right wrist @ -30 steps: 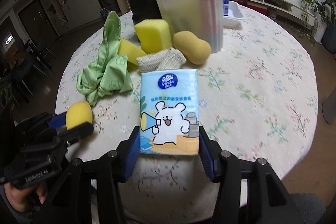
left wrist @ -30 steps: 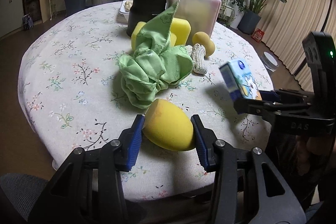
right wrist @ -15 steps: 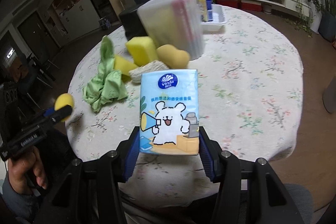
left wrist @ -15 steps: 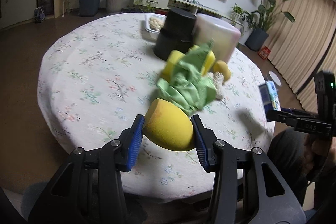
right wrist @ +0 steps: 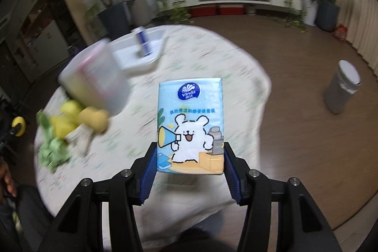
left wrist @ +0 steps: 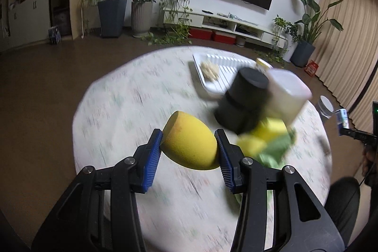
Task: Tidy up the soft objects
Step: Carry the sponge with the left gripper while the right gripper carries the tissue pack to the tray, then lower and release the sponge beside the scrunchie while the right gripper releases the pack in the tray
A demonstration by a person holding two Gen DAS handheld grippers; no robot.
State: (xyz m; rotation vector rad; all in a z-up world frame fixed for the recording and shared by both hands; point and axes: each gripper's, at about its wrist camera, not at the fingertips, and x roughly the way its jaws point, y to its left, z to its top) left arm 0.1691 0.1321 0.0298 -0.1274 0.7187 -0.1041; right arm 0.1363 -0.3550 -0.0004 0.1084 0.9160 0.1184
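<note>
My left gripper (left wrist: 189, 145) is shut on a yellow egg-shaped sponge (left wrist: 190, 142), held above the round floral table (left wrist: 118, 110). My right gripper (right wrist: 190, 157) is shut on a light blue tissue pack (right wrist: 190, 124) with a white bear print, also raised over the table. A green cloth (left wrist: 276, 147), yellow sponges (left wrist: 267, 131) and a tan sponge (right wrist: 93, 118) lie in a blurred heap near a clear lidded container (right wrist: 94, 79). At the far right edge of the left wrist view the right gripper shows with the tissue pack (left wrist: 342, 118).
A black cylinder (left wrist: 243, 100) stands beside the clear container (left wrist: 287, 92). A white tray (left wrist: 219, 72) sits at the table's back with a blue-and-white box (right wrist: 143, 43) in it. A grey bin (right wrist: 342, 86) stands on the brown floor to the right. A person's hand (right wrist: 7, 178) shows at left.
Both grippers have risen and pulled back from the table with their objects still held. The table and the heap now look smaller, farther off and blurred.
</note>
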